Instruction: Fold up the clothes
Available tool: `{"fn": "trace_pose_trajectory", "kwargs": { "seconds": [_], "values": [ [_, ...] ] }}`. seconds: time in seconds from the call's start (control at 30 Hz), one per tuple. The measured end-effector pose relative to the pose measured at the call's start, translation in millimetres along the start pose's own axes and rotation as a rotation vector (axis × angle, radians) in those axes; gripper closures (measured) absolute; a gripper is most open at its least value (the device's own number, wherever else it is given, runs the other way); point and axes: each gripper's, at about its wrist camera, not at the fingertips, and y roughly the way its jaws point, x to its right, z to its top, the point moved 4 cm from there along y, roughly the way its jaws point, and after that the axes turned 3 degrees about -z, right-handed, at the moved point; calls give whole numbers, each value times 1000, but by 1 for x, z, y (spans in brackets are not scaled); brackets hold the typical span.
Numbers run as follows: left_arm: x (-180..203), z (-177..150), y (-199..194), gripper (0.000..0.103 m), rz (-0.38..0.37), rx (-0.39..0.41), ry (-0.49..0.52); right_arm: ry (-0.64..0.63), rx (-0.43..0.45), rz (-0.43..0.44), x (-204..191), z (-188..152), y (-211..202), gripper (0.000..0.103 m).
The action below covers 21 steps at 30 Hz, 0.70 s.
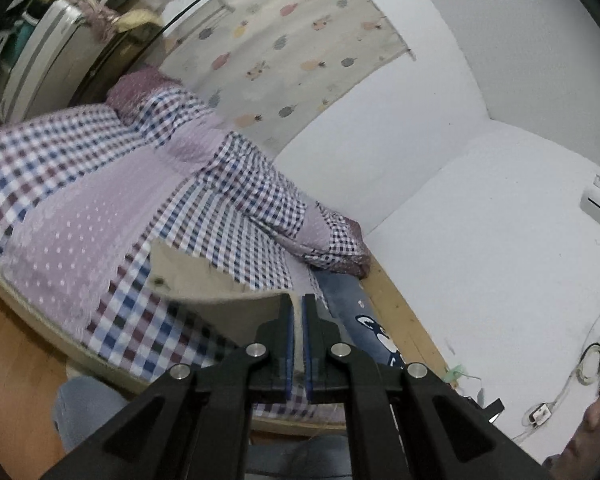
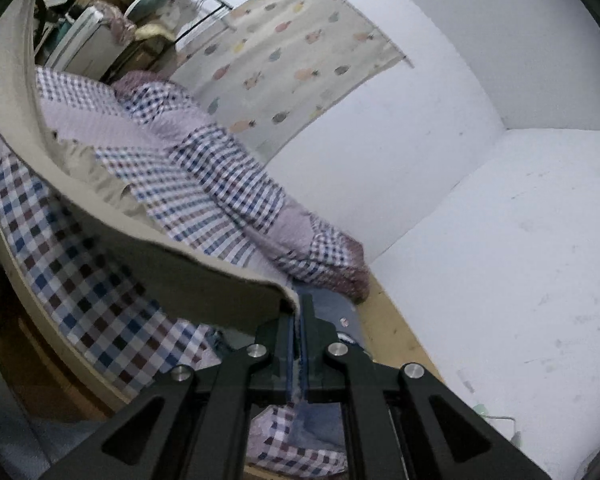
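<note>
Up close through the left wrist: left gripper (image 1: 298, 312), jaws clamped on the edge of a beige garment (image 1: 220, 284), cloth trailing left above the checked bed (image 1: 60, 152); a person's head (image 1: 598, 412) at lower right, seen only here. Through the right wrist: right gripper (image 2: 299, 314), jaws likewise pinched on the garment's edge (image 2: 204, 276), fabric sweeping up and leftward in a long arc over the bed.

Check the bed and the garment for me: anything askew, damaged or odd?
Nothing stands out. Both the left gripper and the right gripper are shut on the beige fabric garment, held above the checked purple-and-blue bedspread. A rolled checked quilt lies along the white wall.
</note>
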Motion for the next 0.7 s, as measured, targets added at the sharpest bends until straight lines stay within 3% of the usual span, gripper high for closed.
{"fn": "trace_pose_trajectory", "kwargs": {
  "seconds": [0.2,0.47,0.7],
  "values": [
    [-27,11,31,101,59,-46,-60,-11,0,3,-6,10,-8,103],
    [-74,17,95,101,120,-149,-152,-56,-127,123,-34,-4,39,103],
    [-101,51,155,101,140,-178,-210,-81,-188,169,-38,0,100,103]
  ]
}}
